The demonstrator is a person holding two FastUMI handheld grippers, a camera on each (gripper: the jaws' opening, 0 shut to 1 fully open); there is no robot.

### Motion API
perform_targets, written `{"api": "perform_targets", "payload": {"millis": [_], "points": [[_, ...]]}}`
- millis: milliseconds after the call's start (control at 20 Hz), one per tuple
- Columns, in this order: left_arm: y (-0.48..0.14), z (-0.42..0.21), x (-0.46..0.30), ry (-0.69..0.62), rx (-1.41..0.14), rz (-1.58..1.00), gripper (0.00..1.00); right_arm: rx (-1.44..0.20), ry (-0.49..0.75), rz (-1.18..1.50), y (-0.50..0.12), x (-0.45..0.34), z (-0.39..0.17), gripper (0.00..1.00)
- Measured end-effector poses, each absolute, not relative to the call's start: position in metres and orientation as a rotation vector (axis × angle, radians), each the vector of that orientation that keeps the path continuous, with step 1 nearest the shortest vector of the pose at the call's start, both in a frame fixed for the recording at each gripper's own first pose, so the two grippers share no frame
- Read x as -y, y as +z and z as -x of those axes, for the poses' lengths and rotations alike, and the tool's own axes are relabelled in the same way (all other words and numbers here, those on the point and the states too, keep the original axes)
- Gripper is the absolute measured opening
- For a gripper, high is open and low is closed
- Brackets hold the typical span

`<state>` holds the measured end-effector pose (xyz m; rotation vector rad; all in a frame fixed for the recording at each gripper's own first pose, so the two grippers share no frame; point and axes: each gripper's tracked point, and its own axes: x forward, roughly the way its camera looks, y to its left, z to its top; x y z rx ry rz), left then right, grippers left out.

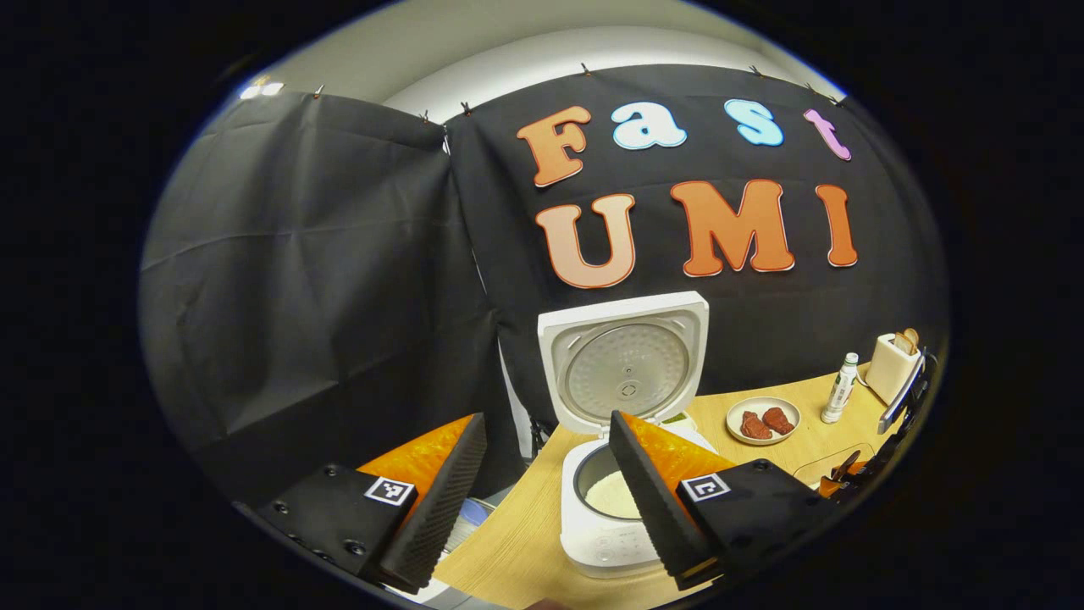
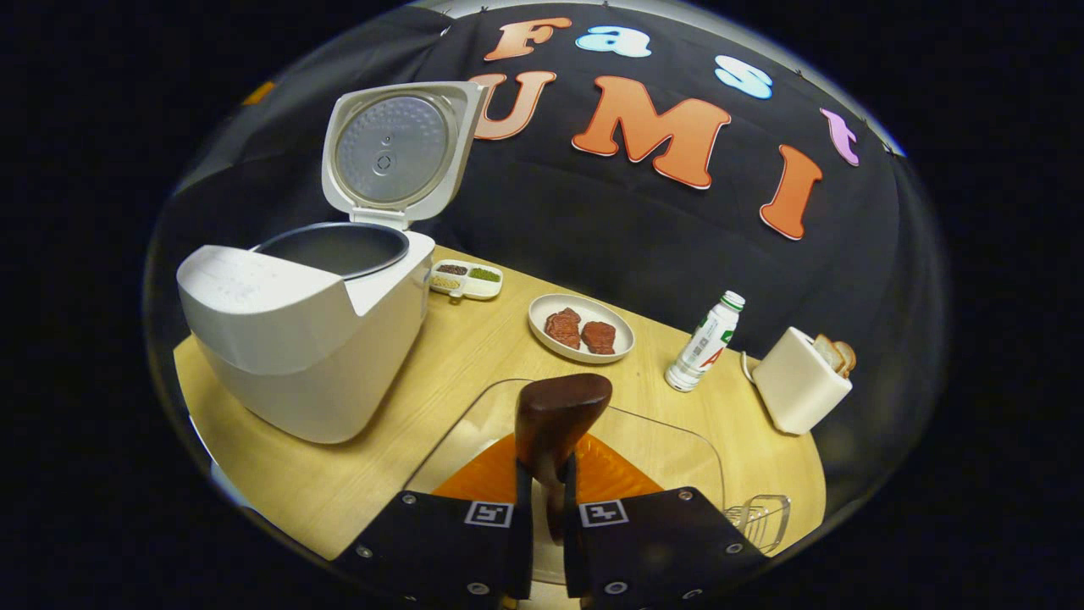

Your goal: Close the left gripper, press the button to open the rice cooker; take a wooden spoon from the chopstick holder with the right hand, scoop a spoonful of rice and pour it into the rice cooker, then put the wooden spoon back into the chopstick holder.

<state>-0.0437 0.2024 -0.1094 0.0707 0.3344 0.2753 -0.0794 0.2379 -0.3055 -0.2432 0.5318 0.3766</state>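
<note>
The white rice cooker (image 1: 603, 542) stands with its lid (image 1: 627, 364) raised, and white rice (image 1: 614, 497) lies in the pot. My left gripper (image 1: 546, 419) is open just in front of and above the cooker, holding nothing. In the right gripper view, the cooker (image 2: 296, 339) sits at the left with its lid (image 2: 389, 148) up. My right gripper (image 2: 546, 474) is shut on the handle of a dark wooden spoon (image 2: 561, 411). The spoon's bowl points forward over a clear container (image 2: 677, 440). A wire chopstick holder (image 2: 762, 518) sits at the lower right.
On the wooden table (image 2: 474, 347) are a plate with two pieces of red meat (image 2: 581, 330), a small bottle (image 2: 705, 343), a cream toaster with bread (image 2: 800, 381) and a divided dish of grains (image 2: 466, 280). The black cloth wall stands close behind.
</note>
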Motion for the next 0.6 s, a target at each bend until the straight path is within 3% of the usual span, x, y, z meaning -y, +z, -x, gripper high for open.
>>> {"api": "perform_targets", "payload": {"millis": [200,600], "points": [[-0.111,0.042,-0.207,0.274,-0.332,-0.067,0.99,-0.614,0.432,0.072,-0.303,-0.259,0.091,0.14],[-0.114,0.043,-0.208,0.261,-0.333,-0.079,0.99,-0.790,0.326,-0.311,-0.312,-0.235,0.082,0.14]]}}
